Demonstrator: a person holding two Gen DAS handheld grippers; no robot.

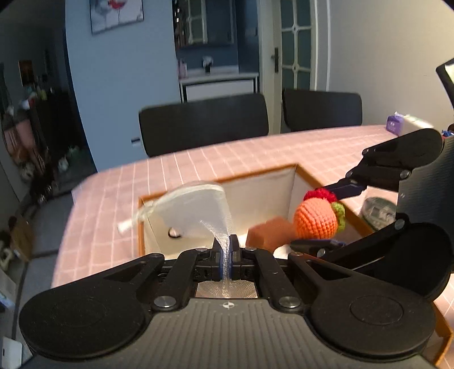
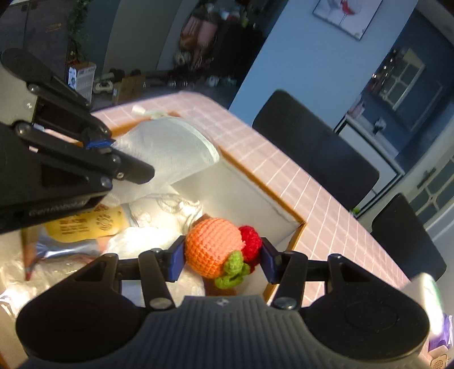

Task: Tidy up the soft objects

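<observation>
Two black chair backs (image 1: pixel 204 125) (image 1: pixel 322 109), upper centre of frame, behind the tabletop (image 1: pixel 255 159) with pink checked cloth. Framed picture (image 1: pixel 116 14), upper left, on blue wall. Glazed door (image 1: pixel 295 45), upper right. Purple box (image 1: pixel 395 123), far right on tabletop. White cabinet (image 1: pixel 218 85), centre background.

A home dining room: pink checked tablecloth (image 1: pixel 255 159), two dark chairs (image 1: pixel 204 125) beyond, framed picture (image 1: pixel 116 14) (wall), glazed door (image 1: pixel 298 45).

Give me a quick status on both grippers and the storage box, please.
Left gripper shut on white mesh pouch. Right gripper shut on crocheted orange toy. Both over the open box. Nothing blocking.
</observation>
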